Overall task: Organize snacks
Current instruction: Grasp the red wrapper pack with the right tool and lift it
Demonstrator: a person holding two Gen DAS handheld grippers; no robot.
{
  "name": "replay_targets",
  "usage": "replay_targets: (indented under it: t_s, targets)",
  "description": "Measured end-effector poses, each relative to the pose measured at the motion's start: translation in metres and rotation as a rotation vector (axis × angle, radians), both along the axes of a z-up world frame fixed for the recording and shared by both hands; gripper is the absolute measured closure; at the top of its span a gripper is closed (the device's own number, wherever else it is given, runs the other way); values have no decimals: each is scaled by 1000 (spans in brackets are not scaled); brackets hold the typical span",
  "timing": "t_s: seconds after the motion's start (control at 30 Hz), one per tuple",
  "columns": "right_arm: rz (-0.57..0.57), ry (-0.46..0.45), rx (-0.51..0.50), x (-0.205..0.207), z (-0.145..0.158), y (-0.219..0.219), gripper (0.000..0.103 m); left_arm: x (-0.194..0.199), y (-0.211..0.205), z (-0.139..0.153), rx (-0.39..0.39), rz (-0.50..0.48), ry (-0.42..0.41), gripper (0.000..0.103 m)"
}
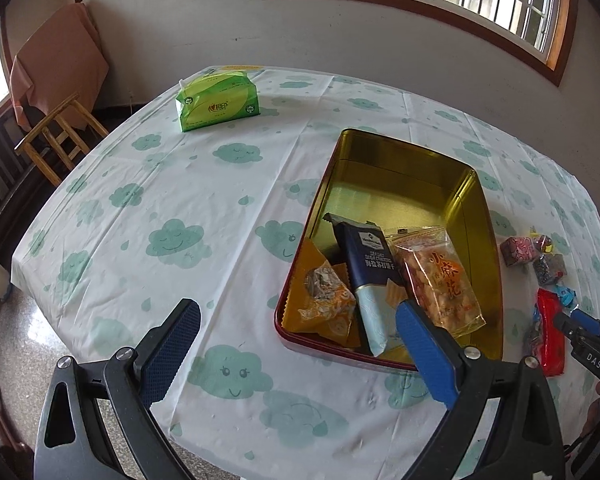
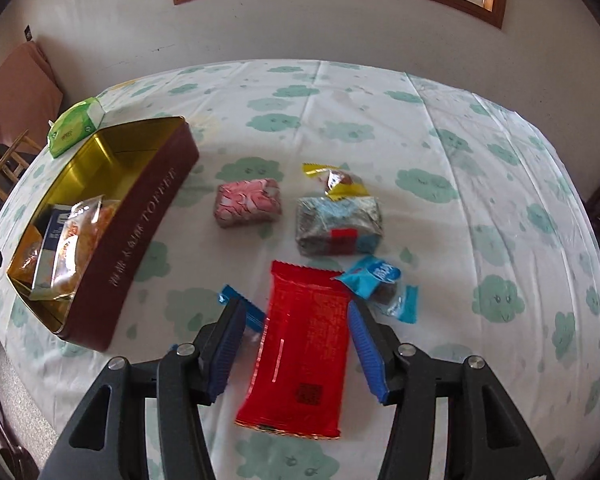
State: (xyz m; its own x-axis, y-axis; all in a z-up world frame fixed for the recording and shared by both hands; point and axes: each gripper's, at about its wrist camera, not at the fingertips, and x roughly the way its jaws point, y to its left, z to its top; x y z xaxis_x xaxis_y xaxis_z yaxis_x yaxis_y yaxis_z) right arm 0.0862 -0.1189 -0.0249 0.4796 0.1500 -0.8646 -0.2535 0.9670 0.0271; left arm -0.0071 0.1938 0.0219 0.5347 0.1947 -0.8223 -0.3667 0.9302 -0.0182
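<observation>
Red foil snack packet (image 2: 304, 348), flat on the cloud-print tablecloth (image 2: 480, 208), nearest of the loose items; it lies lengthwise between the blue pads of the right gripper (image 2: 300, 344), whose jaws stand apart on either side of it. Whether the pads touch its edges cannot be told; it is not lifted.

Blue wrapper end (image 2: 240, 306), just left of the red packet, partly under the left-hand pad.

Light blue candy wrapper (image 2: 374, 280), touching the red packet's far right corner.

Grey-blue wrapped block (image 2: 338, 220), just beyond the red packet; a red patch on its near face.

Pink wrapped block (image 2: 248, 202), left of the grey-blue one, slightly apart from it.

Yellow-ended candy (image 2: 336, 182), at the far edge of the grey-blue block.

Toffee tin (image 1: 480, 216), dark red outside, gold inside, open, left of the loose items. Holds three packets at its near end: orange packet (image 1: 324, 300), navy cracker packet (image 1: 368, 276), clear packet of fried twists (image 1: 440, 280). Far half bare.

Left gripper (image 1: 296, 356), jaws wide apart and holding nothing; one pad over bare cloth, the other over the tin's near rim.

Green tissue pack (image 1: 218, 100), far left, beyond the tin, not a snack.

Wooden stool (image 1: 56, 136), off the table, far left.

Progress, judged: about a third done, with three snacks in the tin and six or so outside it. Red packet appears next in line.
</observation>
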Motion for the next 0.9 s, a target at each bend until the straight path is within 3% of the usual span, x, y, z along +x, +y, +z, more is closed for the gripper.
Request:
replay_targets:
  t_s: [0.37,0.9]
  targets:
    - [-5,11,-9,3,-22,2,48,6,-42,6,31,-112,-12,6]
    - [64,-6,-1,-8,-23,-6,53,17,-121,7,51,-306,-9,6]
